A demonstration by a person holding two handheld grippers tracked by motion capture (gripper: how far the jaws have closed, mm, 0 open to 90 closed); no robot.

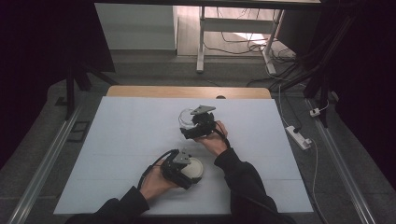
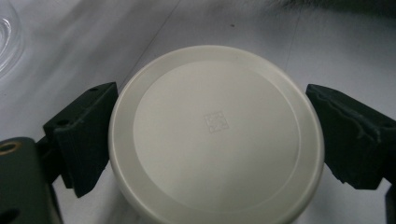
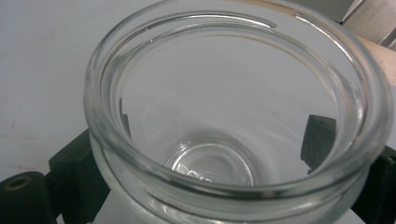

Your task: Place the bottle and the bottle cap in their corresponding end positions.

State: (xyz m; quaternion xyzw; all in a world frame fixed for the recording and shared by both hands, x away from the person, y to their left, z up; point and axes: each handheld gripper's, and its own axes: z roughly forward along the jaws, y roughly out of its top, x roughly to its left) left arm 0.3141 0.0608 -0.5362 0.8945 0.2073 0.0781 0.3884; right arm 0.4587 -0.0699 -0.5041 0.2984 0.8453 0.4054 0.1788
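A round white lid [image 2: 215,135] lies flat on the white table cover, near the front edge in the high view [image 1: 196,169]. My left gripper [image 2: 210,105] straddles it, one black jaw pressed against each side of its rim; it is shut on the lid [image 1: 187,173]. A clear glass jar [image 3: 233,154] with nothing inside sits between the jaws of my right gripper [image 3: 205,149], its mouth towards the camera. The high view has that jar [image 1: 186,119] at the table's middle with the right gripper [image 1: 192,125] shut on it.
The white cover [image 1: 121,140] spans the table, and a wooden edge [image 1: 187,91] runs along the far side. On the floor to the right lies a white power strip [image 1: 299,136] with cables. A white desk frame [image 1: 201,42] stands beyond the table.
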